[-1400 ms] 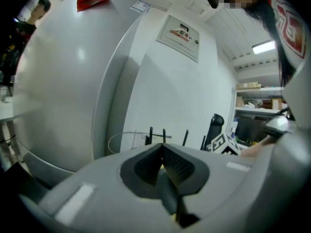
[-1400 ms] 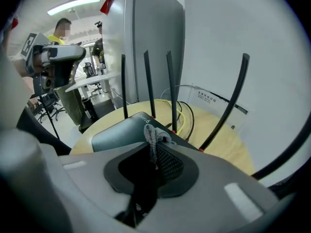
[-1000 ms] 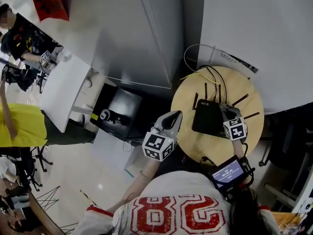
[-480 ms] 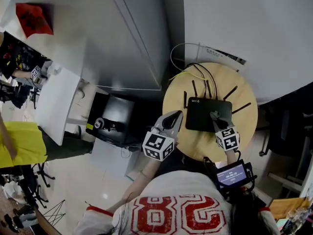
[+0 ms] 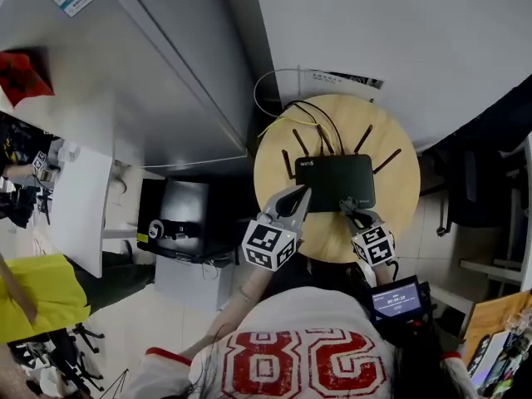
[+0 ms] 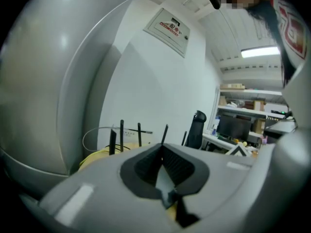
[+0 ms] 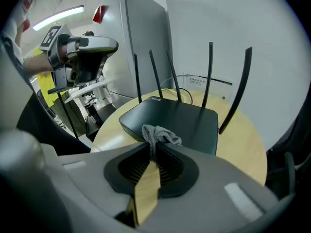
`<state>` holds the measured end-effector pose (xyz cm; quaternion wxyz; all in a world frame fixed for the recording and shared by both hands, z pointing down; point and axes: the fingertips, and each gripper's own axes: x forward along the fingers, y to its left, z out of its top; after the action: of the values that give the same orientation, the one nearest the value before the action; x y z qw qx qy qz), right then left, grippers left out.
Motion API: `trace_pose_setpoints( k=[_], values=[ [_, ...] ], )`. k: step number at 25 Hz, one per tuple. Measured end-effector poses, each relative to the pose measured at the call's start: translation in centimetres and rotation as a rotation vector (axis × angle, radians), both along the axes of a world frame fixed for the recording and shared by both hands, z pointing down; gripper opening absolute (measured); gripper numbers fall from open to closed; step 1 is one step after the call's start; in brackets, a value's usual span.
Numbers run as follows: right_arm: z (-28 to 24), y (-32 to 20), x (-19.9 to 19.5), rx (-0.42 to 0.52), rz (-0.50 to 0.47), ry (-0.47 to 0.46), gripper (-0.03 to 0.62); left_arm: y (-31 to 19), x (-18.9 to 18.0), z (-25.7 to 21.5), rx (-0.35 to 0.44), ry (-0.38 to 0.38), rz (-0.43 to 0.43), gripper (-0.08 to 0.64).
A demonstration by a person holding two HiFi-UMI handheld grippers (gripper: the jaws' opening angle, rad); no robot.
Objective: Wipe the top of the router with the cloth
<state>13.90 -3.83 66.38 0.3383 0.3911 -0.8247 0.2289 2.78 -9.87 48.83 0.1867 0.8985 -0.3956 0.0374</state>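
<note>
Right gripper view: right hand-held gripper (image 7: 150,152) clamps cloth (image 7: 161,134) on router (image 7: 187,118), antennas (image 7: 210,72) behind; left hand-held gripper (image 6: 163,153) closed, empty.

Flat black plastic router (image 5: 335,181): matt, smooth top. Crumpled grey cloth (image 7: 160,134): soft, nubbly weave. Round pale wood worktop (image 5: 399,198): smooth, low sheen.

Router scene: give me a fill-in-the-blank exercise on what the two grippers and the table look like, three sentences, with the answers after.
1. The right gripper is shut on a grey ____.
2. The black router stands on a ____ wooden table.
3. The left gripper is shut with ____ between its jaws.

Missing words: cloth; round; nothing.
</note>
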Motion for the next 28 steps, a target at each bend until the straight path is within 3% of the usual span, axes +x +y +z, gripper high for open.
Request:
trace_pose_setpoints(
  k=[5, 10, 18, 28],
  values=[
    [0.2, 0.8, 0.3, -0.01, 0.015, -0.005, 0.038, 0.5, 1.6, 0.1, -0.002, 0.009, 0.046, 0.005],
    [-0.4, -0.9, 1.7, 0.019, 0.05, -0.019, 0.038, 0.8, 1.3, 0.1, -0.004, 0.004, 0.037, 0.005],
    [-0.9, -6.8, 4.1, 0.061, 0.068, 0.02, 0.038, 0.1, -2.1, 0.1, -0.002, -0.014, -0.074, 0.005],
    [-0.7, -12.5, 4.5, 0.084, 0.04, 0.057, 0.038, -0.4, -6.4, 0.2, -0.01, -0.035, -0.218, 0.005]
  ],
)
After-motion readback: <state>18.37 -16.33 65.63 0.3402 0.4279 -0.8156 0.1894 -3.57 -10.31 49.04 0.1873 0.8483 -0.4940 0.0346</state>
